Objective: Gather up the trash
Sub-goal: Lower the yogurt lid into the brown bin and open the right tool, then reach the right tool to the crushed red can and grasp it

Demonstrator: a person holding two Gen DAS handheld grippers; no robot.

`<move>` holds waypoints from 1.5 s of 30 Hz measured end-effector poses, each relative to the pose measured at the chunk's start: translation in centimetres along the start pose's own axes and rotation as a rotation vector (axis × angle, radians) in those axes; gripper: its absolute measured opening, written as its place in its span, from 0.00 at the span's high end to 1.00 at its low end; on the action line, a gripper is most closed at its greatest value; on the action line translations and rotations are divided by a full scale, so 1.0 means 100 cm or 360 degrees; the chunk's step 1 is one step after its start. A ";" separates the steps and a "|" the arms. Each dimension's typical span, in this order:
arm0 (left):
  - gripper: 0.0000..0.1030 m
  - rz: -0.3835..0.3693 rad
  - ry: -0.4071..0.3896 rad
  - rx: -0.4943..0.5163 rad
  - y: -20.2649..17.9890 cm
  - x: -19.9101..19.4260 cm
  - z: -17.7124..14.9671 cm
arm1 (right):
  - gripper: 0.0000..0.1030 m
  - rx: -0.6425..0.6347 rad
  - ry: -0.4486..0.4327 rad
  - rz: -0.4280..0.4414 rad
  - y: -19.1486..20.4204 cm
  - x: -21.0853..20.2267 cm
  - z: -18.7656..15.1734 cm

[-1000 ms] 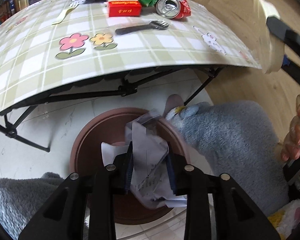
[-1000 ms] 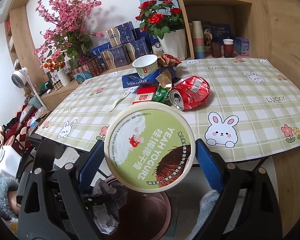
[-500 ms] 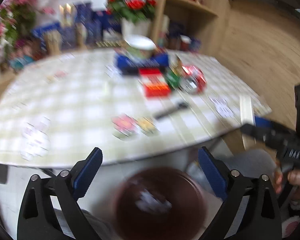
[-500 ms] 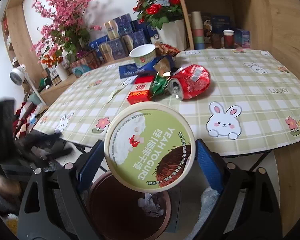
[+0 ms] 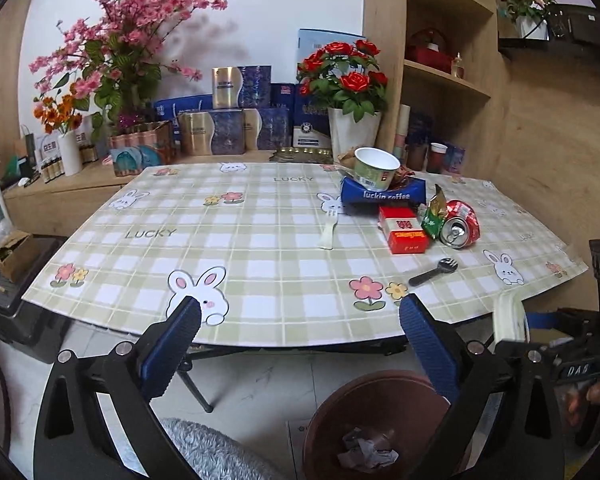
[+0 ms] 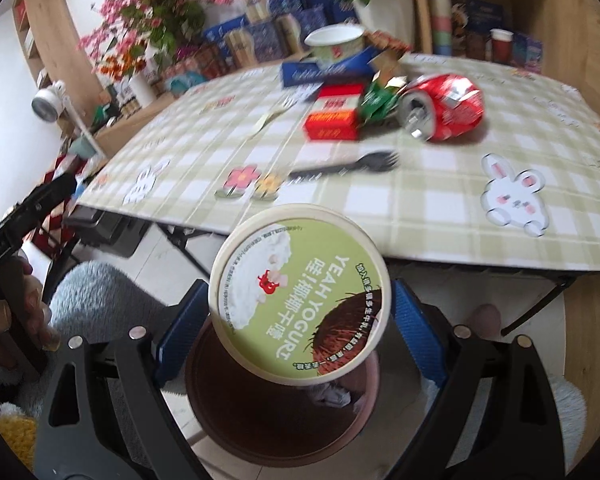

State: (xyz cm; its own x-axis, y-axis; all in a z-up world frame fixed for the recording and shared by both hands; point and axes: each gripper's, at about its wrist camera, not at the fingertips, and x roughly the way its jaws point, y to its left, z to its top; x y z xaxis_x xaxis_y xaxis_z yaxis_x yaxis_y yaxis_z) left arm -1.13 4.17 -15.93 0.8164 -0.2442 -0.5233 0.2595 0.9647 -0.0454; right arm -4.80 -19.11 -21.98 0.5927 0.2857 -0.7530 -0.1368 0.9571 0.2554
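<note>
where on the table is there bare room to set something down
The table is bare across its left half, from the white fork leftward. The far right is crowded: red box, crushed can, coffee bag, black fork.

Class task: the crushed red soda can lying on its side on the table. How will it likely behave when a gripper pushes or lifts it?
The red can is dented and open, so probably empty and light. Lying on its side, it may roll or skid when nudged. Its thin, crumpled wall would likely give under squeezing.

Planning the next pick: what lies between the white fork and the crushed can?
The red box and a green wrapper, seen in the left wrist view.
</note>
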 end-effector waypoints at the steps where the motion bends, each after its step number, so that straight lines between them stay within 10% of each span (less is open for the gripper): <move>1: 0.06 -0.0004 0.0000 -0.0013 0.002 -0.001 -0.001 | 0.14 -0.0021 0.0019 0.0000 0.005 0.003 -0.001; 15: 0.06 -0.0059 0.0035 -0.0152 0.022 0.004 -0.007 | 0.07 -0.0109 0.0006 0.0091 0.039 0.007 -0.001; 45: 0.06 -0.0012 0.0164 -0.0081 0.009 0.023 -0.009 | 0.05 0.0143 -0.0157 -0.0315 -0.022 -0.011 0.005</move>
State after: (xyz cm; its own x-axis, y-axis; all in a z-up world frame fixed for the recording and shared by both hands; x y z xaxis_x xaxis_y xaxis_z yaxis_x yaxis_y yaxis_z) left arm 0.57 4.60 -17.96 0.7563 -0.2427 -0.6075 0.2367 0.9672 -0.0917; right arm -4.74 -21.50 -21.45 0.6764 0.0824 -0.7319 0.0584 0.9846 0.1648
